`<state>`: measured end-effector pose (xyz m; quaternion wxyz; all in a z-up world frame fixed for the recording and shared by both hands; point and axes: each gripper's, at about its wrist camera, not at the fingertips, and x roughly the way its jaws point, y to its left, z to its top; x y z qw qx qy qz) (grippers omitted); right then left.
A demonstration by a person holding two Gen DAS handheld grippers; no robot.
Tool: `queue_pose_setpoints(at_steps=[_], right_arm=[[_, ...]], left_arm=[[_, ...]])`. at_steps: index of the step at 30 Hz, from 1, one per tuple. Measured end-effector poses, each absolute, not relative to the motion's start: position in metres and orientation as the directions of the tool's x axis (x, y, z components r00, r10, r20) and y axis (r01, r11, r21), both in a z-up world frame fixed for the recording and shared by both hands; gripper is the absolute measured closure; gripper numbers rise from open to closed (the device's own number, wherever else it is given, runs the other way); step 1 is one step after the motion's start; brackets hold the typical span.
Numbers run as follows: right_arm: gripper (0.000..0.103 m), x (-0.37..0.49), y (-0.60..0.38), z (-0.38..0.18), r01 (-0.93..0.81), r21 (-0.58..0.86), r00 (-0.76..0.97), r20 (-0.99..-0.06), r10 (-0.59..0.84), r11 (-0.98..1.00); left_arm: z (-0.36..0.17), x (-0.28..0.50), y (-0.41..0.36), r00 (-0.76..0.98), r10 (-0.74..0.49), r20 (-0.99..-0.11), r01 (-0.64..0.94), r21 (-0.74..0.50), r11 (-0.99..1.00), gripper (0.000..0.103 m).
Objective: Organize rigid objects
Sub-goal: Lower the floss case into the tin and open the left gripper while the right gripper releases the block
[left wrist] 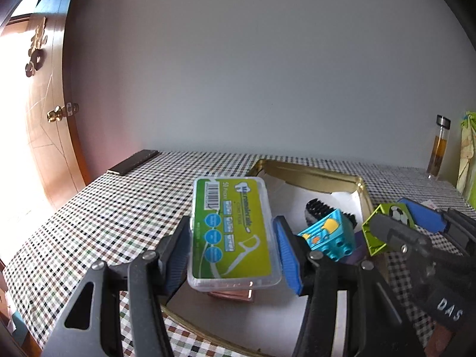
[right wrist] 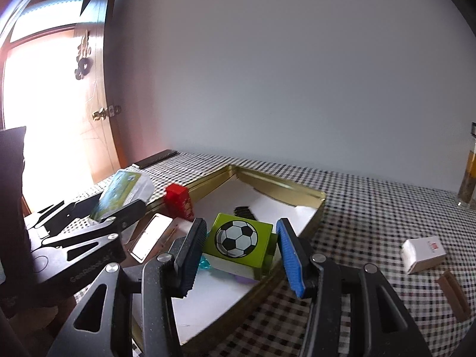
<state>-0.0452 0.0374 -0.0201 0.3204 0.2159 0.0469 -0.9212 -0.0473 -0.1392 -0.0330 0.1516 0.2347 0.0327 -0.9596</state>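
Note:
My left gripper [left wrist: 232,248] is shut on a clear dental floss pick box with a green label [left wrist: 231,232] and holds it over the near left part of the gold tin tray [left wrist: 309,171]. My right gripper [right wrist: 241,253] holds a green block with a football picture [right wrist: 239,242] over the tray [right wrist: 276,183]; the left pad touches it, a small gap shows at the right pad. In the tray lie a turquoise block [left wrist: 327,233], a black brush [left wrist: 318,206], a red block [right wrist: 178,200] and a silver-faced flat case [right wrist: 151,236].
The tray sits on a checkered tablecloth [left wrist: 104,208]. A white card box [right wrist: 424,254] and a brown strip [right wrist: 455,294] lie to its right. A glass bottle [left wrist: 438,147] stands at the back right. A dark flat bar [left wrist: 134,162] lies at the back left near a wooden door [left wrist: 50,113].

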Motion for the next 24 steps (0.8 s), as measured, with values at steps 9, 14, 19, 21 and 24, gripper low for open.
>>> queue_pose_setpoints(at_steps=[9, 14, 19, 21, 24], right_arm=[[0.051, -0.045, 0.017, -0.036, 0.637, 0.042, -0.662, -0.481, -0.575, -0.769], [0.051, -0.047, 0.014, -0.041, 0.641, 0.048, -0.652, -0.491, -0.577, -0.766], [0.038, -0.051, 0.012, -0.042, 0.651, 0.059, -0.639, -0.496, -0.588, -0.757], [0.034, -0.050, 0.014, -0.041, 0.646, 0.058, -0.649, -0.483, -0.588, -0.761], [0.033, -0.048, 0.018, -0.039, 0.639, 0.052, -0.664, -0.466, -0.584, -0.768]], left_arm=[[-0.042, -0.051, -0.141, -0.828, -0.275, -0.489, 0.307, 0.016, -0.952, 0.048], [-0.046, -0.055, -0.143, -0.819, -0.270, -0.506, 0.308, 0.010, -0.951, 0.047], [-0.045, -0.052, -0.145, -0.816, -0.292, -0.500, 0.332, 0.009, -0.943, 0.031], [-0.042, -0.050, -0.145, -0.817, -0.305, -0.489, 0.342, 0.016, -0.940, 0.026], [-0.040, -0.048, -0.144, -0.818, -0.316, -0.481, 0.351, 0.017, -0.936, 0.013]])
